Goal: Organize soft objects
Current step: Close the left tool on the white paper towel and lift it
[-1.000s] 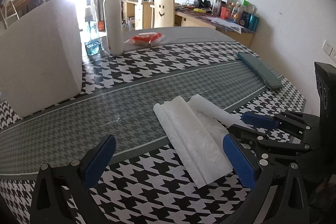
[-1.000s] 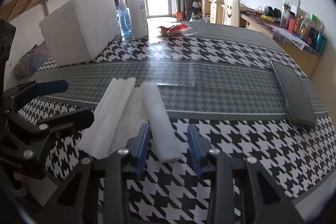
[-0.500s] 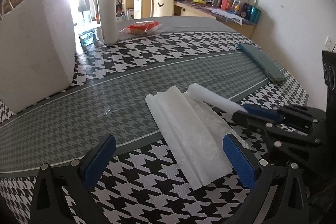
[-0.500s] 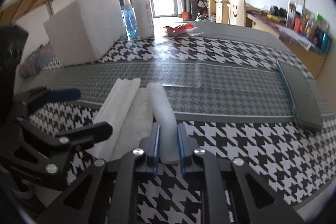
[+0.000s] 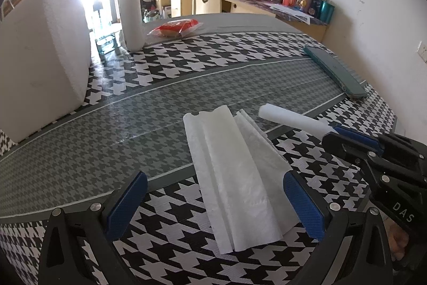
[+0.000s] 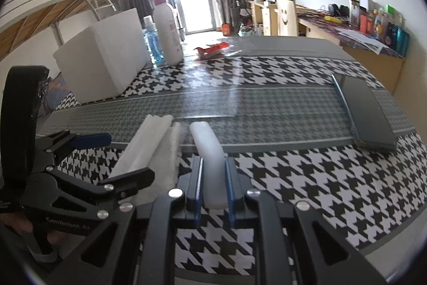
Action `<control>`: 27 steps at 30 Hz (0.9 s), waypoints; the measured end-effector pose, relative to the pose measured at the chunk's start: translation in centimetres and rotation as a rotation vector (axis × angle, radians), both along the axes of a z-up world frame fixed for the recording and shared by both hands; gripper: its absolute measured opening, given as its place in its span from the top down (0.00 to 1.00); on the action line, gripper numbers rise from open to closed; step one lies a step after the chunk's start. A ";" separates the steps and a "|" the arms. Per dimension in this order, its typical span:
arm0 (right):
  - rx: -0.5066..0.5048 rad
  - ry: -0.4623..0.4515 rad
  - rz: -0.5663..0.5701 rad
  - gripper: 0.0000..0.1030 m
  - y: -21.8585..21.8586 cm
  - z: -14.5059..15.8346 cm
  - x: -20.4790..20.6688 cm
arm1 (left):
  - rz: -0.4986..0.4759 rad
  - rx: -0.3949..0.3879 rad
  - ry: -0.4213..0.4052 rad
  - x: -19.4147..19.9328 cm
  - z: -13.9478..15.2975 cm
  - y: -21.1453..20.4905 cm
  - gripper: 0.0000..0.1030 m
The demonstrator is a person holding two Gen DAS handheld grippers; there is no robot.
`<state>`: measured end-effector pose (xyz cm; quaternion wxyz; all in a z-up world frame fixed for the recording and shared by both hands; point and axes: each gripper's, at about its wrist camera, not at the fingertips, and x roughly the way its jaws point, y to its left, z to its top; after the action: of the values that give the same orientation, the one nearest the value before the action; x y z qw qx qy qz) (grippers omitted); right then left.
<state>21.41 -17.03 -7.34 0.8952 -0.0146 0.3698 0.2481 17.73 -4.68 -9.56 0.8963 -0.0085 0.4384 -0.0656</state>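
My right tongs (image 6: 213, 186) pinch the white foam roll (image 6: 209, 148); my left tongs (image 5: 213, 205) stand spread around the folded paper sheet (image 5: 237, 178), whose right edge they hide.

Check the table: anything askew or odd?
Mostly tidy. The white sheet lies rumpled and half-folded, edges uneven, between the open left gripper fingers. The right gripper pinches the foam strip, which bows upward.
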 end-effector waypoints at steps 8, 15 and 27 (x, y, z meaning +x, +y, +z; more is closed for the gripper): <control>-0.002 0.008 -0.027 0.81 -0.6 -0.3 -0.2 | -0.002 0.022 -0.001 0.3 -0.1 -0.7 0.11; 0.004 0.015 -0.025 0.81 -1.0 -0.6 -0.4 | -0.031 0.064 -0.011 0.5 -0.1 -1.7 0.27; -0.001 0.015 -0.020 0.60 -1.1 -0.8 -0.6 | -0.084 0.047 -0.035 0.4 0.1 -1.9 0.86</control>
<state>20.83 -18.11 -8.16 0.8949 -0.0094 0.3766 0.2393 18.13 -6.59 -9.44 0.9004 0.0322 0.4239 -0.0928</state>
